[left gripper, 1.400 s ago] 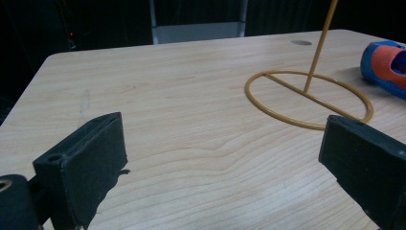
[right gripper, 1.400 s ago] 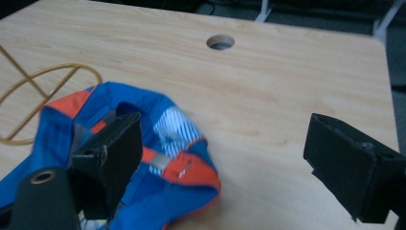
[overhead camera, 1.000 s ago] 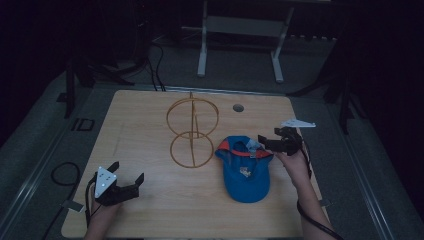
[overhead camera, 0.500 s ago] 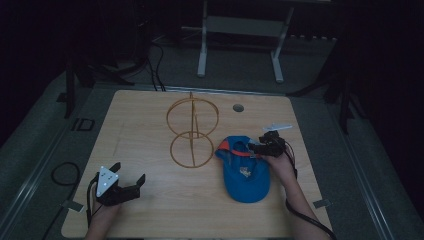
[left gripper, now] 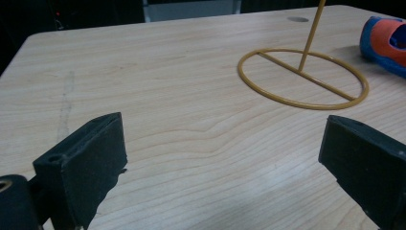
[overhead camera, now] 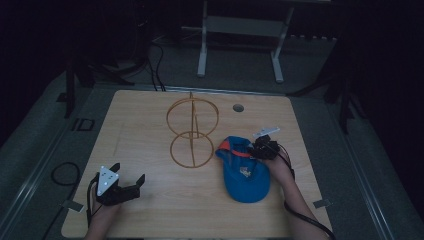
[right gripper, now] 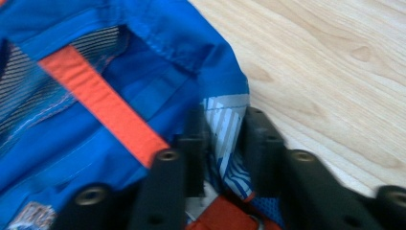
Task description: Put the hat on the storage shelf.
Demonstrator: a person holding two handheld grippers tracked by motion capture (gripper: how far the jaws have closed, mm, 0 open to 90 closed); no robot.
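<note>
Two claws were in your hands over the wooden surface [overhead camera: 150, 125]. Your left claw [overhead camera: 127, 185] sat near the front left corner, its jaws spread wide apart with nothing between them; in the left gripper view the bare wood lay between the two black jaws, and beyond them stood the round base of the yellow wire stand [left gripper: 302, 76]. From the high view that stand [overhead camera: 192, 132] rose near the middle of the surface, a ring on the wood and another ring upright above it. Your right claw [overhead camera: 257, 148] was at the back edge of the blue cap [overhead camera: 245, 172], which lay just to the right of the stand's base with its brim toward you. In the right gripper view your jaws were drawn close together on a fold of the cap's [right gripper: 143, 81] fabric, a pale striped patch pinched between them, with an orange strip running across the blue cloth beside it. A small round hole [overhead camera: 238, 107] showed in the surface behind the stand.
</note>
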